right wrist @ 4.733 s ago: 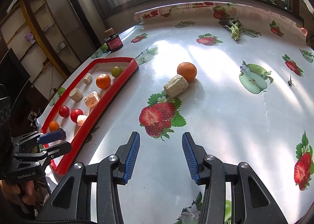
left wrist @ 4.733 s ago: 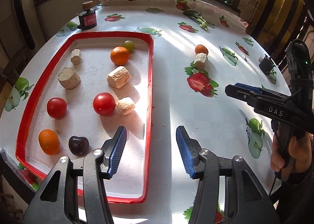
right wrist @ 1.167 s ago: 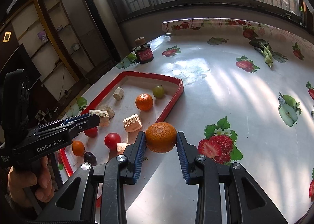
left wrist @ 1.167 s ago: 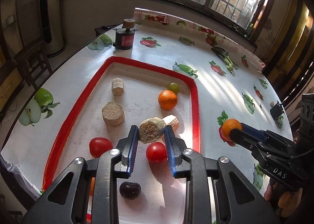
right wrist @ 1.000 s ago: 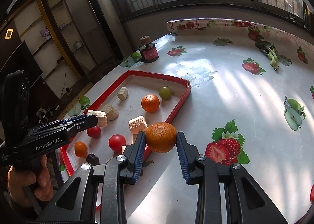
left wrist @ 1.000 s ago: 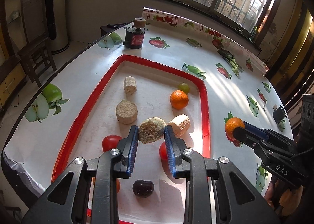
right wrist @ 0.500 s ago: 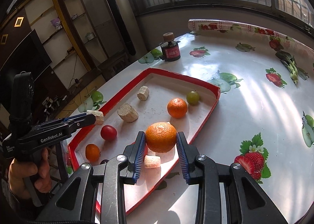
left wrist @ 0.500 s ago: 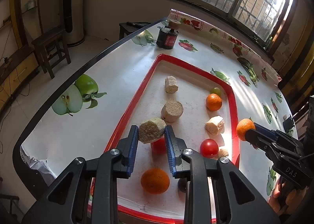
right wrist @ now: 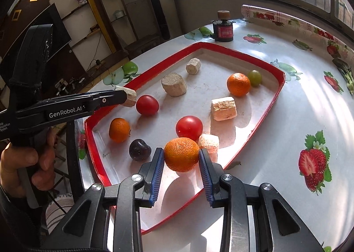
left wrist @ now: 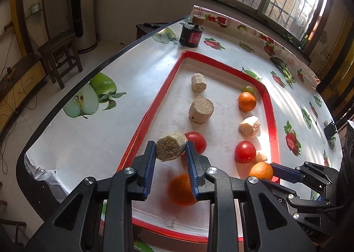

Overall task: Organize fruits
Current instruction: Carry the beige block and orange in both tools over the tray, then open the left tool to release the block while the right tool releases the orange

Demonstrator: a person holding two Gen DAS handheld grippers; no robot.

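Red-rimmed white tray (right wrist: 280, 88): red tomatoes, oranges, dark plum, green grape, beige cork-like chunks | left hand-held gripper (left wrist: 170, 159) pinching rough beige chunk (left wrist: 170, 146) | right hand-held gripper (right wrist: 181, 163) clamping dimpled round orange (right wrist: 181, 154)

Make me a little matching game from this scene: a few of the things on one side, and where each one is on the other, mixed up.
Things:
1. beige chunk
2. held orange
3. dark plum
4. black jar

Places:
a. lying in the red tray
b. on the table outside the tray
c. between the left gripper fingers
d. between the right gripper fingers

Pairs: 1-c, 2-d, 3-a, 4-b
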